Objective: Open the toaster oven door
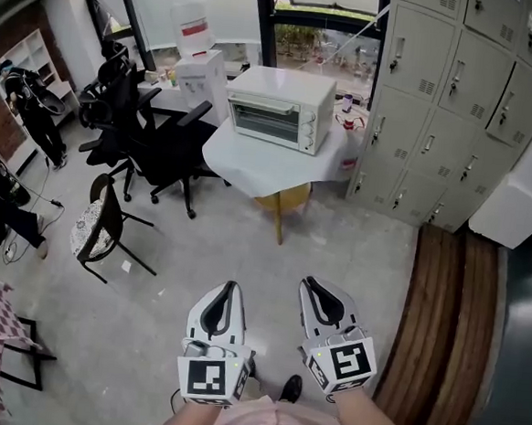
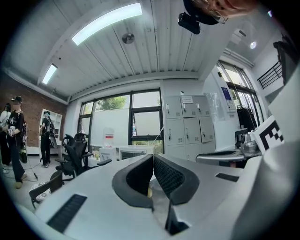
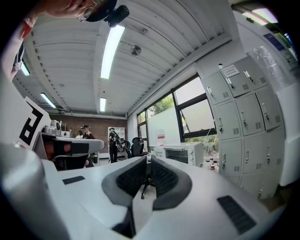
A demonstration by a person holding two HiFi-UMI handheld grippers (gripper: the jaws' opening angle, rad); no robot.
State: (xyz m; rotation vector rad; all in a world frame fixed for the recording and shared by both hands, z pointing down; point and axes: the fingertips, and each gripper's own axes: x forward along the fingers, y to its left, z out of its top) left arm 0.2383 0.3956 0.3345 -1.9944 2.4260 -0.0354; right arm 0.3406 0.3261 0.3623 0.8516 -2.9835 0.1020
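Task not begun: toaster oven (image 1: 279, 109) door closed, well ahead of us on the table (image 1: 251, 167); our left gripper (image 1: 231, 287) and right gripper (image 1: 309, 282) both pinched together, empty.

The toaster oven (image 1: 280, 107) is a white, boxy unit standing upright on the far part of the white tabletop (image 1: 251, 167), its front turned toward the tabletop's near edge. Its glass door (image 1: 262, 118) is shut, flush with the front, and a wire rack shows dimly behind it.
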